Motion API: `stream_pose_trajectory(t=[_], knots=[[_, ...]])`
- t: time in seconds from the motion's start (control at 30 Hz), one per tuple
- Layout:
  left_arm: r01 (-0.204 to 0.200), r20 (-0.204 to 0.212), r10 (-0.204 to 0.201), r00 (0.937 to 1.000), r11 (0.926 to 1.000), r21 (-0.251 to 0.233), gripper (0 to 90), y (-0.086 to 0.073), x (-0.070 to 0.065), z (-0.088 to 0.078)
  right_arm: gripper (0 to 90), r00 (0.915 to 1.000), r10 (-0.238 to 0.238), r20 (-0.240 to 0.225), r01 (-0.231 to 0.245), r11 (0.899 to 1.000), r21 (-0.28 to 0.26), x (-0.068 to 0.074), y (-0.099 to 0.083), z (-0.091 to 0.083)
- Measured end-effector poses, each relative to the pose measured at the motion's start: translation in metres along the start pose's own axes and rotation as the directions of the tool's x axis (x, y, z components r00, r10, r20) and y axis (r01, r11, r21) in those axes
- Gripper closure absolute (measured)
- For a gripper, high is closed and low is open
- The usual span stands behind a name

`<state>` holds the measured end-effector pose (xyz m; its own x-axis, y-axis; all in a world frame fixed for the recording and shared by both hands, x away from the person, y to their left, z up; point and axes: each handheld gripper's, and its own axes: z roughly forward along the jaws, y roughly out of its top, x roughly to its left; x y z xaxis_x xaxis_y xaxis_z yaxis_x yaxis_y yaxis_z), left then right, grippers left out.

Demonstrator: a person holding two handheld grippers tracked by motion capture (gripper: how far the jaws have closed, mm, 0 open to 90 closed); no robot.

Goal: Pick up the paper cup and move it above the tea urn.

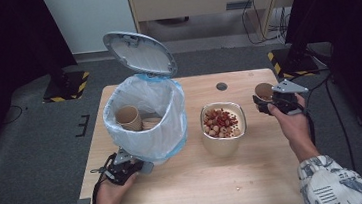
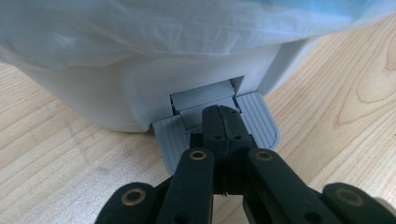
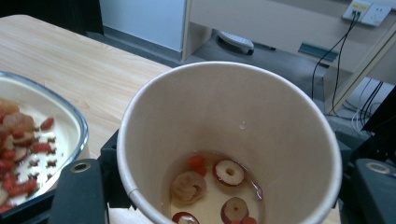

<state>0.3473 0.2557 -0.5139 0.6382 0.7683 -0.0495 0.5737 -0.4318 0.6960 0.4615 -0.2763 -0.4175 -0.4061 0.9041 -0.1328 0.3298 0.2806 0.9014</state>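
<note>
A white pedal bin (image 1: 146, 120) lined with a white bag stands on the left half of the table, its grey lid (image 1: 139, 53) raised. Two used paper cups (image 1: 129, 118) lie inside. My left gripper (image 1: 125, 166) is at the bin's foot. Its jaws are shut, with the tips (image 2: 219, 116) resting on the grey pedal (image 2: 261, 122). My right gripper (image 1: 273, 100) is shut on a paper cup (image 1: 264, 92), held upright above the table's right side. The cup (image 3: 233, 107) holds a little liquid with jujube slices and red berries (image 3: 228, 172).
A pale bowl (image 1: 224, 138) of dried fruit and red berries sits mid-table between bin and cup; its rim (image 3: 77, 122) lies left of the held cup. A dark round hole (image 1: 221, 86) marks the table's far side. Cables and black stands lie beyond the table.
</note>
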Motion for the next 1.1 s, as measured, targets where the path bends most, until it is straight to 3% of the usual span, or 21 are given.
stream_pose_trajectory(t=[0.27,0.7,0.93,1.1], knots=[[-0.007,-0.007,0.007,1.0000,1.0000,0.002,90.0,0.000,-0.001,0.000,29.7,0.9989,-0.047,-0.007,0.047,0.999,-0.024,0.004,0.017,0.002],[-0.003,-0.005,0.003,1.0000,1.0000,0.000,90.0,0.000,-0.001,0.000,29.7,0.9944,-0.105,-0.010,0.105,0.994,-0.018,0.006,0.043,0.012],[-0.003,-0.004,0.003,1.0000,1.0000,-0.001,90.0,0.000,-0.001,0.000,29.7,0.9871,-0.159,-0.018,0.159,0.987,-0.016,0.006,0.051,0.021],[-0.002,-0.003,0.002,1.0000,1.0000,-0.001,90.0,0.000,0.000,0.000,29.7,0.9874,-0.156,-0.024,0.156,0.987,-0.030,0.004,0.055,0.027]])
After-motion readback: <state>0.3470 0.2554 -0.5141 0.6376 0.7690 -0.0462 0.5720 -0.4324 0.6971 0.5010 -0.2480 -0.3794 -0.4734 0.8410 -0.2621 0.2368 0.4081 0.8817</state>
